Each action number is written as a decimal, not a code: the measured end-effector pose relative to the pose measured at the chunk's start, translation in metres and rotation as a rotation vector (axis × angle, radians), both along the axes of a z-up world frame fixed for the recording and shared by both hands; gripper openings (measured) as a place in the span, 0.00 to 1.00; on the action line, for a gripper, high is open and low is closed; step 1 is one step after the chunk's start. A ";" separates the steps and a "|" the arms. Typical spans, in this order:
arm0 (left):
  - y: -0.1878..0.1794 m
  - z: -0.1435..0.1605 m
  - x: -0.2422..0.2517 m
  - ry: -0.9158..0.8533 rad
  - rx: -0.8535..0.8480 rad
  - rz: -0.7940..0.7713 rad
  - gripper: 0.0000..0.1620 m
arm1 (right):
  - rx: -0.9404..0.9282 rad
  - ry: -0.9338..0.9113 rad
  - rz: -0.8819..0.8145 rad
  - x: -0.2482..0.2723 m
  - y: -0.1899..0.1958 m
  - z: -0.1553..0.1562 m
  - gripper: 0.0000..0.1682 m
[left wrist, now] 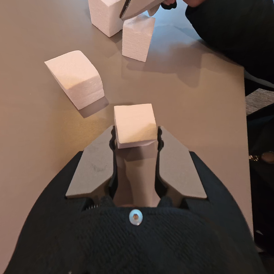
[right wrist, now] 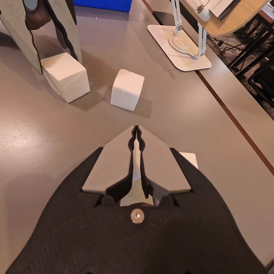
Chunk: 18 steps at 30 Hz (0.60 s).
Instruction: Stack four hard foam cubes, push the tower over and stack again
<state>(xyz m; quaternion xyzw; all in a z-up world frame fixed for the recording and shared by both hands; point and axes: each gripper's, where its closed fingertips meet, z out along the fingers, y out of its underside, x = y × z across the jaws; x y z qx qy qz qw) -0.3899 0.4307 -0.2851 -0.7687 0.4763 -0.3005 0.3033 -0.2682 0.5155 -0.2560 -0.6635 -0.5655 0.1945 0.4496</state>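
My left gripper (left wrist: 136, 133) has its fingers on both sides of a white foam cube (left wrist: 134, 124) that rests on the grey-brown table (left wrist: 37, 133); it looks shut on it. The right wrist view shows the same gripper (right wrist: 60, 65) straddling that cube (right wrist: 66, 80). Three other cubes stand apart: one to the left (left wrist: 77, 78), one farther off (left wrist: 137, 38) and one at the top (left wrist: 103, 16). My right gripper (right wrist: 136, 127) is shut and empty, above the table; it also shows at the top of the left wrist view (left wrist: 121, 17). One cube (right wrist: 189, 160) lies partly hidden under it, another ahead (right wrist: 127, 89).
A white stand base (right wrist: 179, 47) sits at the back right of the table, a blue box (right wrist: 102, 4) at the far edge. A brown seam (right wrist: 222, 103) runs along the right. The table edge (left wrist: 246, 118) and a dark sleeve (left wrist: 229, 29) are to the right. Left tips to right tips: about 15 centimetres.
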 end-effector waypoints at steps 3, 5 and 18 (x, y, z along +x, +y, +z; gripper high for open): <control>0.000 0.000 -0.001 0.010 0.014 0.000 0.35 | -0.003 0.023 -0.008 0.002 0.001 0.004 0.00; 0.000 0.000 -0.001 0.015 0.020 0.003 0.35 | -0.002 0.026 -0.012 0.003 0.002 0.004 0.00; -0.002 0.001 -0.001 0.027 0.030 -0.009 0.35 | -0.020 0.059 0.073 0.008 -0.012 0.009 0.00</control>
